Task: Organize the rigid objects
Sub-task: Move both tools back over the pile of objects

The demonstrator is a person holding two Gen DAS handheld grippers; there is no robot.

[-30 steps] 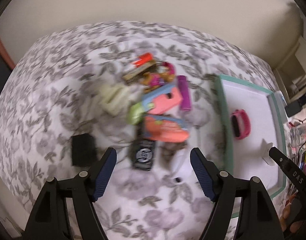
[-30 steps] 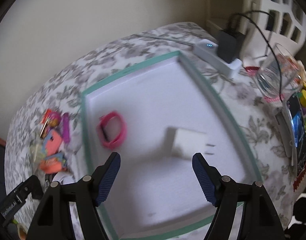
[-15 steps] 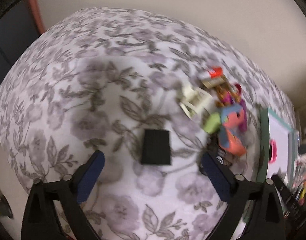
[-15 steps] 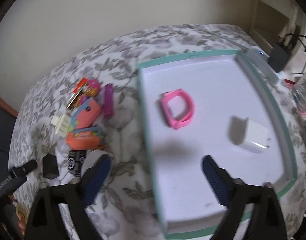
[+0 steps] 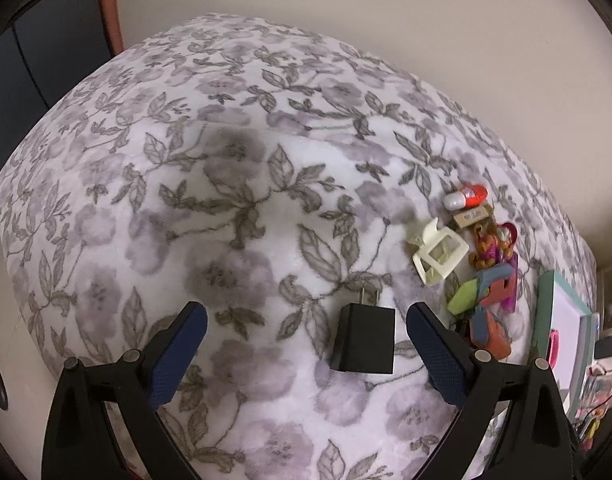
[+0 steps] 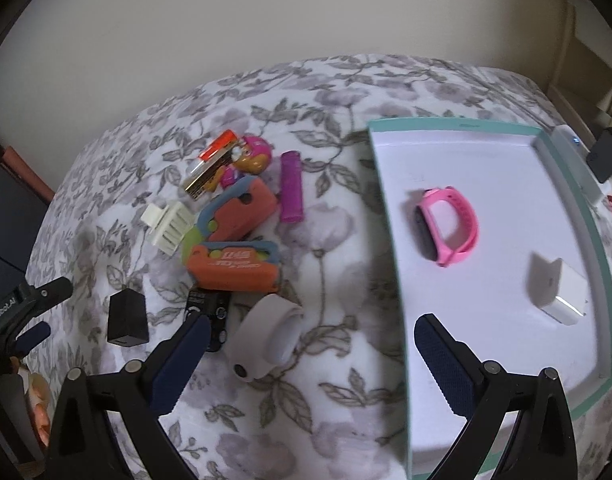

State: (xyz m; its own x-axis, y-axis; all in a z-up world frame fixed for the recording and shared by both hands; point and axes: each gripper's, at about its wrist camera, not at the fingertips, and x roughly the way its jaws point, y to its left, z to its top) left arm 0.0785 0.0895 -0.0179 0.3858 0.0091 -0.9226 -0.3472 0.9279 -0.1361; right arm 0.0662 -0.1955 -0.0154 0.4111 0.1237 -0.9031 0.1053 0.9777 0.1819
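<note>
Black against the floral cloth [image 5: 234, 208], the charger [image 5: 364, 338] lies between the wide-spread fingers of the left gripper [image 5: 304, 350], untouched, prongs pointing away. A pick-up step is judged to be in hand; the gripper must be lowered, centred and closed on the charger's sides. The right gripper [image 6: 306, 354] is held fully open and empty over the cloth, just beside the tray [image 6: 390, 224], where a pink band [image 6: 448, 226] and white plug [image 6: 558, 294] are seen.

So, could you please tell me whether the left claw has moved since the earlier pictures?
Yes. The left claw has swung left, away from the tray and the toy pile, and now stands open around the black charger.
</note>
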